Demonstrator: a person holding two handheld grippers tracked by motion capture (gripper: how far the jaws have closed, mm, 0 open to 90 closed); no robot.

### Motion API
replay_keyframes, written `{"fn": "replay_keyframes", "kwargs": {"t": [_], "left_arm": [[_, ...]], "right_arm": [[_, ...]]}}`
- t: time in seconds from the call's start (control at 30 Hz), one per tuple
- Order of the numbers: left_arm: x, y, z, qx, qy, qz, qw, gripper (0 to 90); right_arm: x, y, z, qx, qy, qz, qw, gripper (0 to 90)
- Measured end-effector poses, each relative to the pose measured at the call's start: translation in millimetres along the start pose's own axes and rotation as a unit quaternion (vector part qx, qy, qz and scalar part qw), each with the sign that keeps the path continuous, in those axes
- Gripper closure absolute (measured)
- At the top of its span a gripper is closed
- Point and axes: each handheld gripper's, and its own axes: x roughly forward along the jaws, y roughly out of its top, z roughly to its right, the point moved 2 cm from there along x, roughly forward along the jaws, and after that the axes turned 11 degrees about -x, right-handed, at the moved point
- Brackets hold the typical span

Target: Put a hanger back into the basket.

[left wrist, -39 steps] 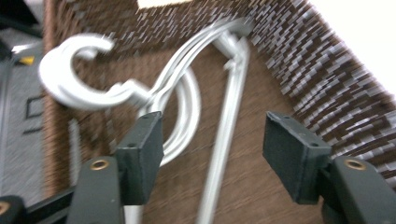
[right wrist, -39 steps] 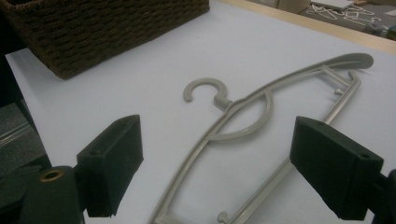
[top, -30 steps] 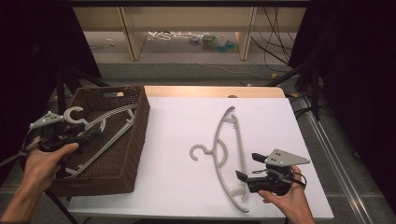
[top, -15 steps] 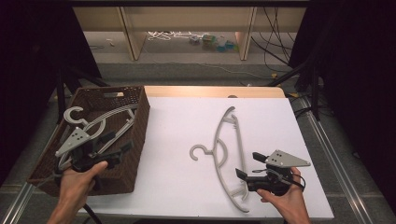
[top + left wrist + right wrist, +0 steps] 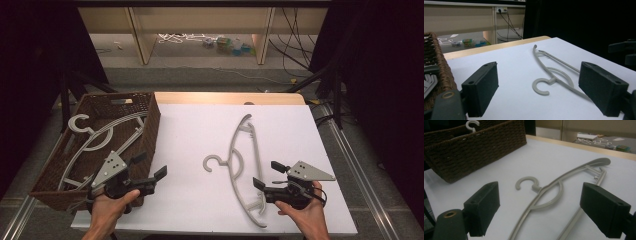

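Note:
A grey plastic hanger (image 5: pixel 239 165) lies flat on the white table top (image 5: pixel 200 135), hook toward the left. My right gripper (image 5: pixel 267 175) rests beside its lower arm, open, and the hanger (image 5: pixel 554 192) lies on the table beyond its jaws with nothing between the pads. My left gripper (image 5: pixel 149 167) hovers at the front right corner of the brown wicker basket (image 5: pixel 150 120). Its jaws have just been opening and stand open and empty, facing the hanger (image 5: pixel 554 75). More grey hangers (image 5: pixel 95 137) lie in the basket.
The basket (image 5: pixel 474 147) takes up the table's left side, with a hanger hook (image 5: pixel 472 125) poking above its rim. A wooden strip (image 5: pixel 230 97) edges the far side of the table. Behind it, shelving and cables sit on the floor.
My left hand has moved from over the basket's left side, right and down, to its front right corner, and its jaws have spread wider. The right hand and the table hanger have not moved.

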Motion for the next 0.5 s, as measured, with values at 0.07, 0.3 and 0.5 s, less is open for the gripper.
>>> {"fn": "replay_keyframes", "kwargs": {"t": [0.07, 0.3, 0.5], "left_arm": [[0.8, -4.4, 0.1, 0.006, 0.004, 0.0, 1.0, 15.9], [1.6, -16.7, 0.8, 0.025, 0.001, 0.011, 0.9996, 15.9], [5.0, -27.6, 2.3, 0.028, -0.006, 0.002, 0.9996, 15.9]], "right_arm": [[0.4, 0.0, -0.9, 0.004, -0.001, 0.019, 0.9998, 16.9], [-0.8, 0.0, -2.9, -0.006, -0.001, 0.019, 0.9998, 16.6], [1.4, 0.5, -4.6, -0.007, 0.004, 0.013, 0.9999, 16.2]]}}
